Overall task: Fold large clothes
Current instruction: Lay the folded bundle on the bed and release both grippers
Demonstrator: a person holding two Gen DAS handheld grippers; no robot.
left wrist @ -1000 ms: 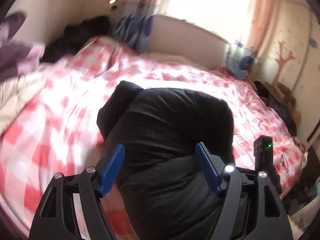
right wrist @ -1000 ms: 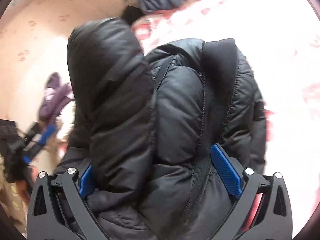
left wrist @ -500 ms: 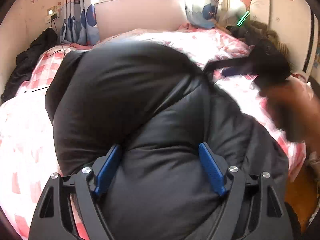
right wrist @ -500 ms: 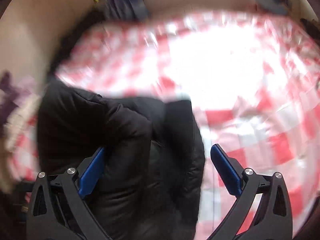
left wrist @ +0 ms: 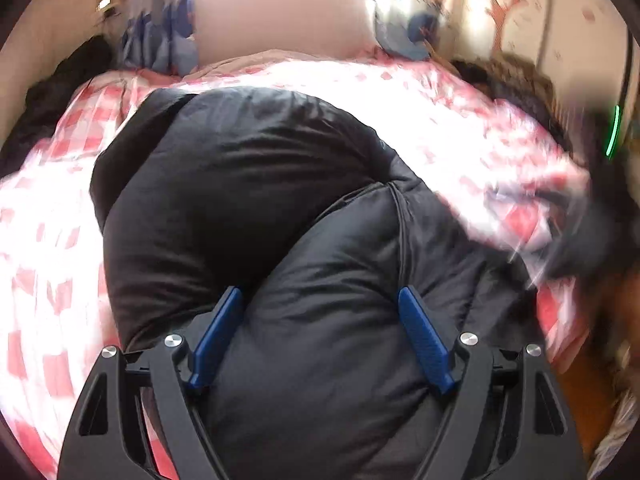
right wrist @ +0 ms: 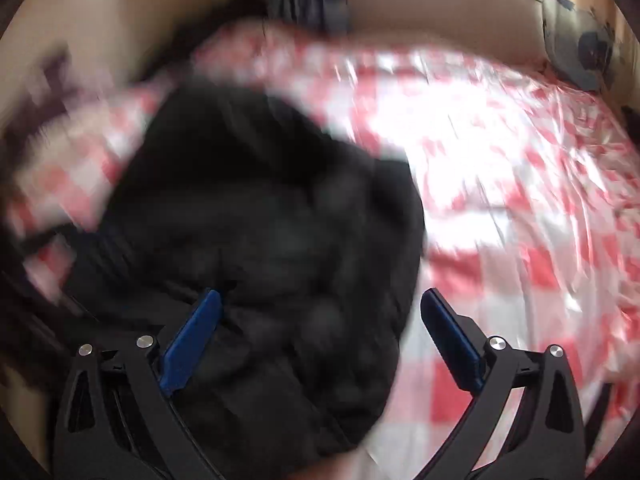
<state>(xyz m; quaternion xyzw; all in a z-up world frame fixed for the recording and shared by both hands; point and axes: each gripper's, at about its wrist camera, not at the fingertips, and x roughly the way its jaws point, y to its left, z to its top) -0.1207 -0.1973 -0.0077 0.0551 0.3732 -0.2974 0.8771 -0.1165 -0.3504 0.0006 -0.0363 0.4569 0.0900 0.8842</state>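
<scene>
A bulky black puffer jacket lies bunched on a bed with a red and white checked cover. My left gripper stands wide, its blue fingers on either side of a thick fold of the jacket, pressed into it. In the right wrist view, which is blurred, the jacket fills the left half. My right gripper is open; its left finger lies on the jacket and its right finger is over the checked cover.
Dark clothes are heaped at the bed's far left and more dark things at its far right. Blue patterned curtains hang by the window wall. A blurred dark shape with a green light is at the right edge.
Both views have swung. The right gripper pulled back from the jacket, which had filled its jaws, and the cover now shows under its right finger. The left gripper came down onto the jacket.
</scene>
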